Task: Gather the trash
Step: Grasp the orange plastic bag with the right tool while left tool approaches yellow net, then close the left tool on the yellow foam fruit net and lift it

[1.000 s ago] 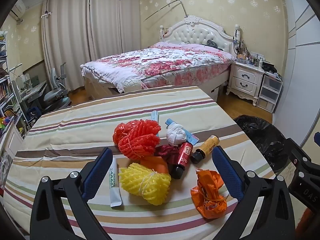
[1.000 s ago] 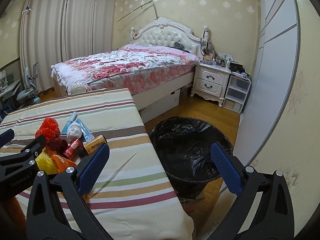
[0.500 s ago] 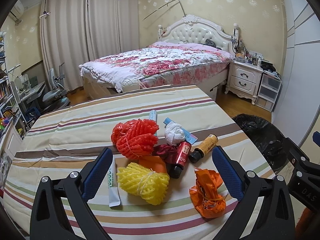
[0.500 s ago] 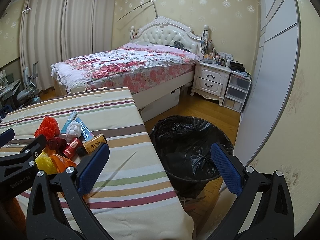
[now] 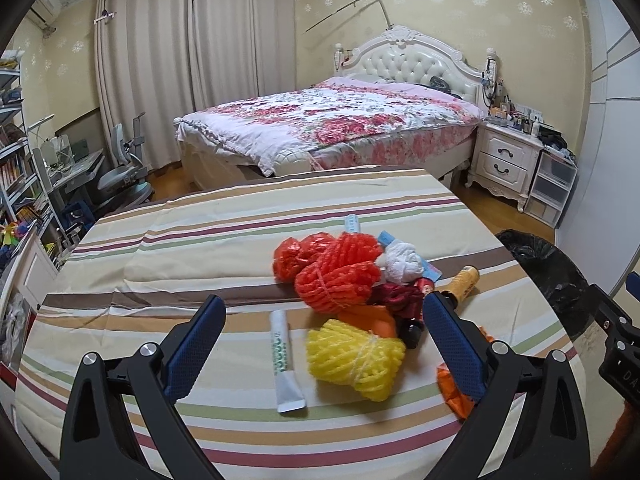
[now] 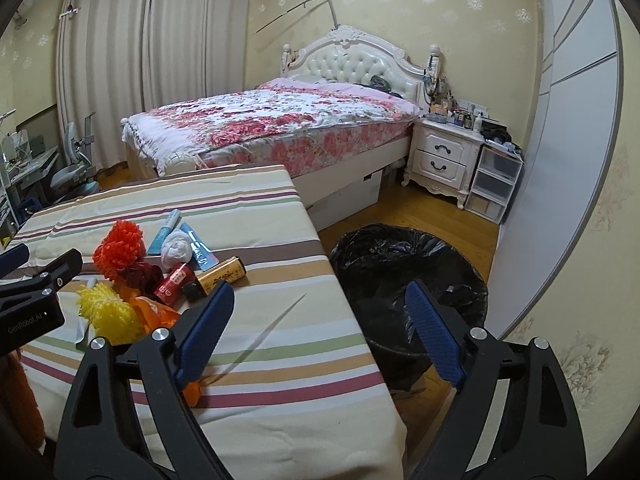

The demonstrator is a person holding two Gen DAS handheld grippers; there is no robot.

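Two grippers hover over a heap of trash on a striped table.

The left gripper (image 5: pixel 324 342) stands wide open above the table (image 5: pixel 200 248), nothing pinched; a white tube (image 5: pixel 283 356) and a yellow foam net (image 5: pixel 354 360) lie between its fingers, with an orange foam net (image 5: pixel 332 276) farther off. The right gripper (image 6: pixel 318 332) is closing on empty air, near the table's right edge. A black-lined trash bin (image 6: pixel 400 264) sits on the floor just right of the table.
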